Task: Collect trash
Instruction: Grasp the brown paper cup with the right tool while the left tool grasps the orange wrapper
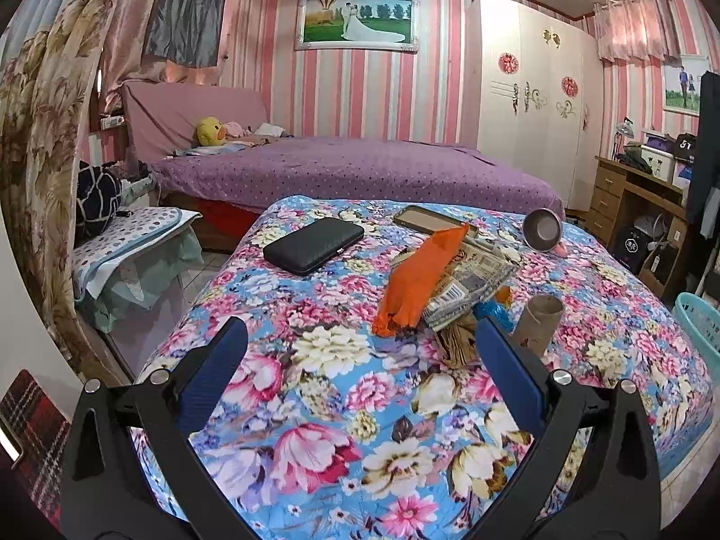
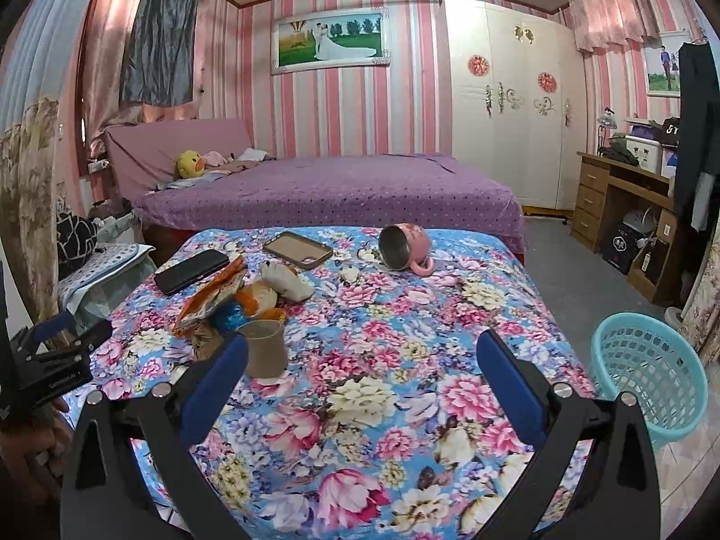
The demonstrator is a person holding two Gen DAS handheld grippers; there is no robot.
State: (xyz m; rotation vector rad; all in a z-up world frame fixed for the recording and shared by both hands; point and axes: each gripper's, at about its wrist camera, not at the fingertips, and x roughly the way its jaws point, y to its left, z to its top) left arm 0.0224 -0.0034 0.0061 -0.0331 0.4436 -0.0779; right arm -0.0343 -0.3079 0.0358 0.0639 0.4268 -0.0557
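Nothing collected yet, by the look of it. Left tongs and right tongs both apart, empty. Wrappers and cardboard tube lie mid-counter; basket far right, seemingly empty.

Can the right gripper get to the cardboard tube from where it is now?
Probably yes. The right gripper is open and empty, and the cardboard tube stands upright just beside its left finger. Only open floral cloth lies between them.
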